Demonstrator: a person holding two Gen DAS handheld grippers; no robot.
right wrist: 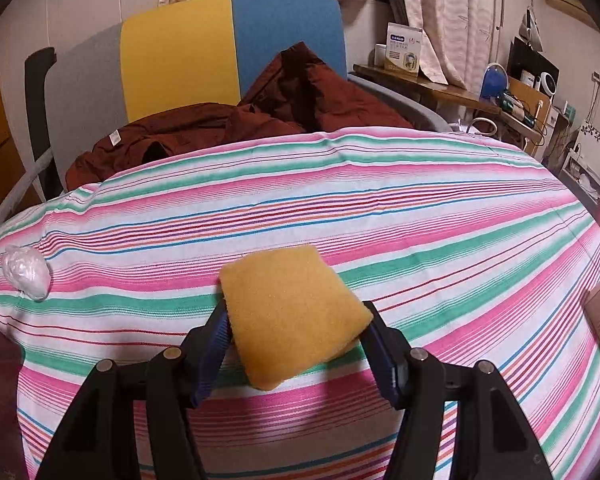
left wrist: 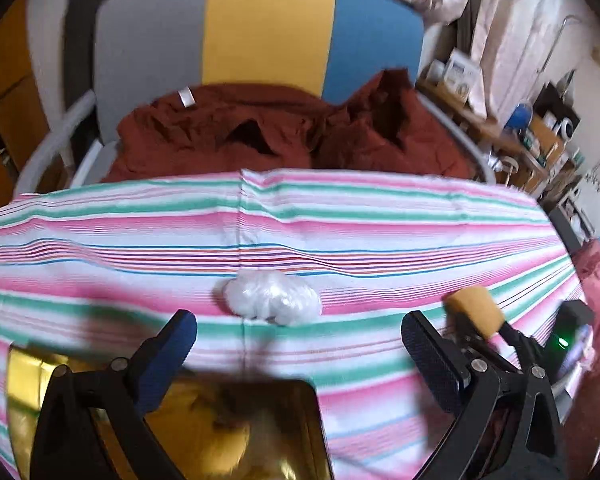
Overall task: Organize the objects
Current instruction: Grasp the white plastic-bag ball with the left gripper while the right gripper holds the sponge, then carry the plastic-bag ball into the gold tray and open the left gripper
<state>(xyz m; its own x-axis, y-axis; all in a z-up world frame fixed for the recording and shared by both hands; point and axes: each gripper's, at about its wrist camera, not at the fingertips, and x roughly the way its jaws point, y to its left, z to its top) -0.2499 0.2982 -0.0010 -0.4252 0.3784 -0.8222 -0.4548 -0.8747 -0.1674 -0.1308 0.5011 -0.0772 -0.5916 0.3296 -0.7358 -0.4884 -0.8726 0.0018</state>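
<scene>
Orange sponge point(right wrist: 296, 316) clamped in right tongs point(right wrist: 300, 332) above striped desk point(right wrist: 440, 208), long axis slanting from near-right to far-left. Left tongs point(left wrist: 300, 344) open, empty. Box lettering unreadable.

Warm, dim indoor light falls evenly over the pink, green and white striped cloth point(right wrist: 420, 208), and soft shadows pool under the black two-finger gripper frames at the bottom of both frames. The left wrist view is smeared by motion blur, so the crumpled white plastic bag point(left wrist: 272, 298) and the shiny gold rectangular tray point(left wrist: 204, 432) at lower left lose their edges, while the right wrist view is sharp enough to show the grain of the orange-yellow square sponge point(right wrist: 296, 316). Fisheye distortion bows the stripes and darkens every corner to black.
</scene>
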